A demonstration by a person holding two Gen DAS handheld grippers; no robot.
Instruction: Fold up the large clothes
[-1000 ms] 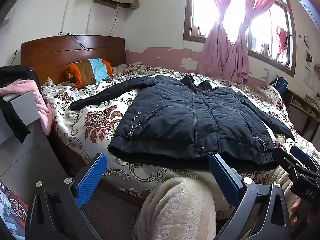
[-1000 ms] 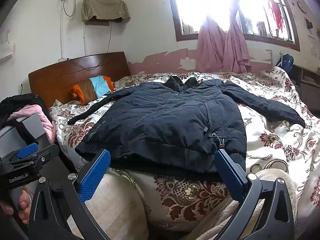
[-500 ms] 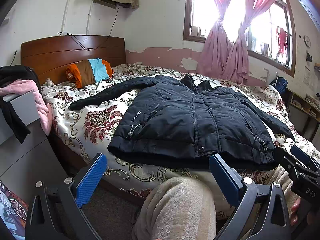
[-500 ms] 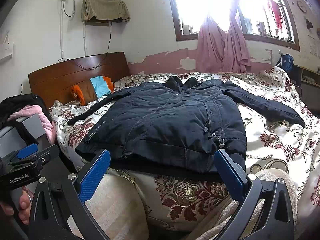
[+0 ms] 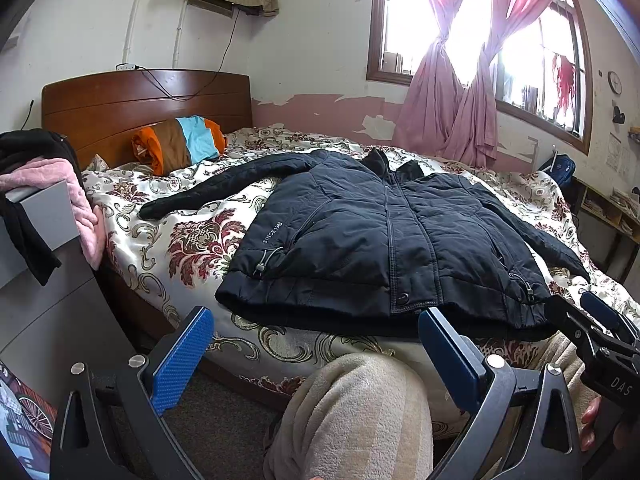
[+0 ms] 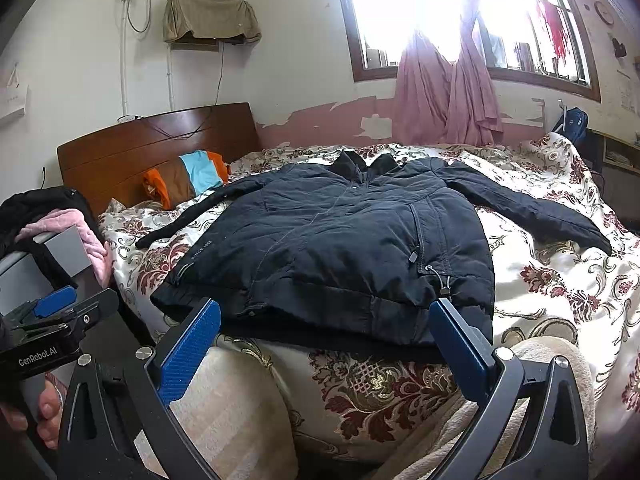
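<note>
Jacket (image 5: 384,240) flat on bed (image 5: 192,240), unfolded. Left gripper (image 5: 316,354), right gripper (image 6: 326,346) both spread, empty. Best pinch sleeve cuff first, fold across chest.

Daylit through the window (image 6: 460,20), blown out to white glare in the right wrist view. Soft shadow under the jacket (image 5: 380,240) hem. Sharp throughout; fisheye bending, dark corners.
</note>
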